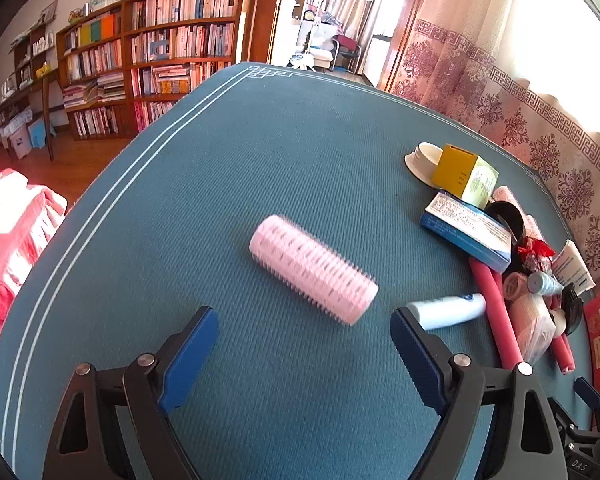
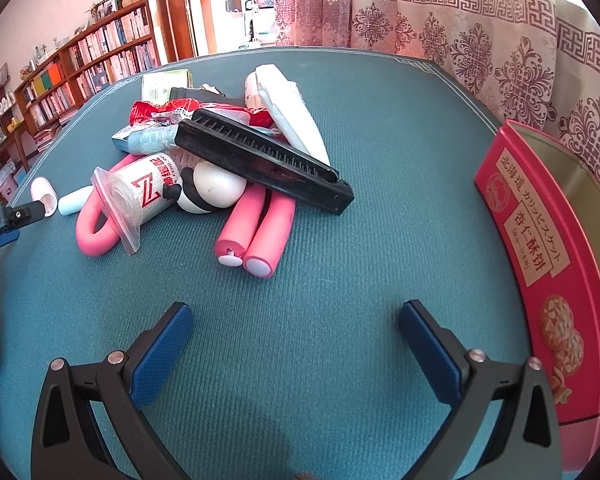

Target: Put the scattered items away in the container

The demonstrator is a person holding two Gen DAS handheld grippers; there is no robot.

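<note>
A pink ribbed hair roller (image 1: 313,268) lies on its side, alone on the teal counter (image 1: 260,160). To its right is a heap: a black comb (image 2: 260,160) across pink foam rods (image 2: 256,228), a white tube (image 1: 448,311), small boxes. A red biscuit tin (image 2: 540,256) stands open at the far right.

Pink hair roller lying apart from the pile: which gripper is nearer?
Left. The left gripper is open right behind the pink hair roller; the right gripper sits beyond the pile, roller far to its left.
</note>
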